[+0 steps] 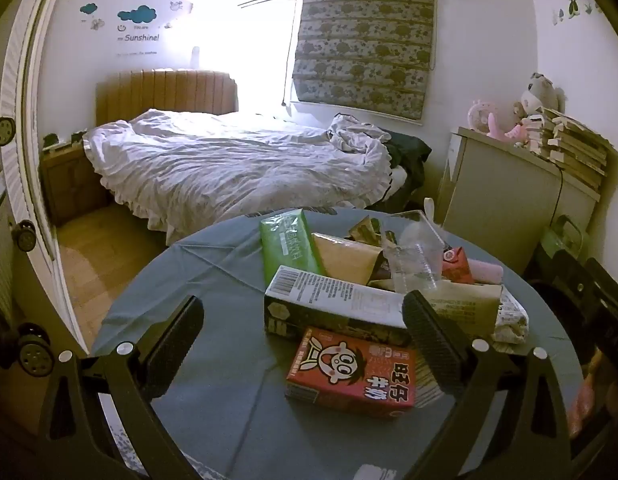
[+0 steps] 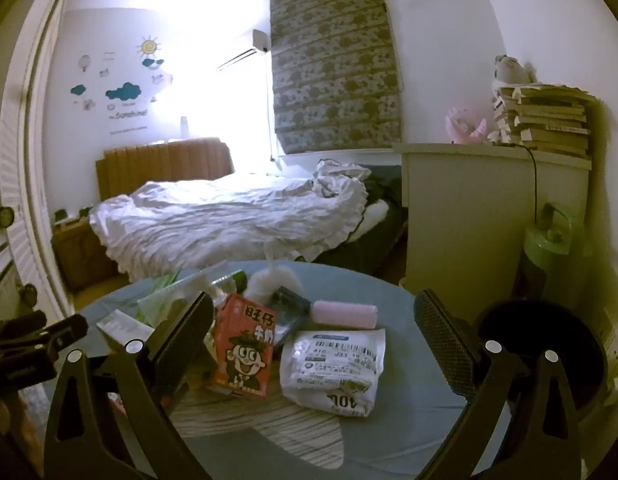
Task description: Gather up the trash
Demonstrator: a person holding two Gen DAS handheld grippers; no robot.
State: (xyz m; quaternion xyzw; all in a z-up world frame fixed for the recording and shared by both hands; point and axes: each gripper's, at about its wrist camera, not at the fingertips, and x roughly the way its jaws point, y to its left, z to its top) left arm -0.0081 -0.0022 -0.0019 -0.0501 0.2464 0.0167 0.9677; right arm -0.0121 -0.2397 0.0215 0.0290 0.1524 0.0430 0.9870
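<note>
Round table under grey cloth [image 1: 213,264] held a red cartoon milk carton [image 1: 351,372] among litter; left gripper [image 1: 303,336] and right gripper [image 2: 315,336] both gaped apart, empty.

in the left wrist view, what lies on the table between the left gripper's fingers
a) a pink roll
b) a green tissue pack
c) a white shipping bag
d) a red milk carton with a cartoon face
d: the red milk carton lies flat on the table between the open left gripper fingers, with the green pack farther back.
</note>
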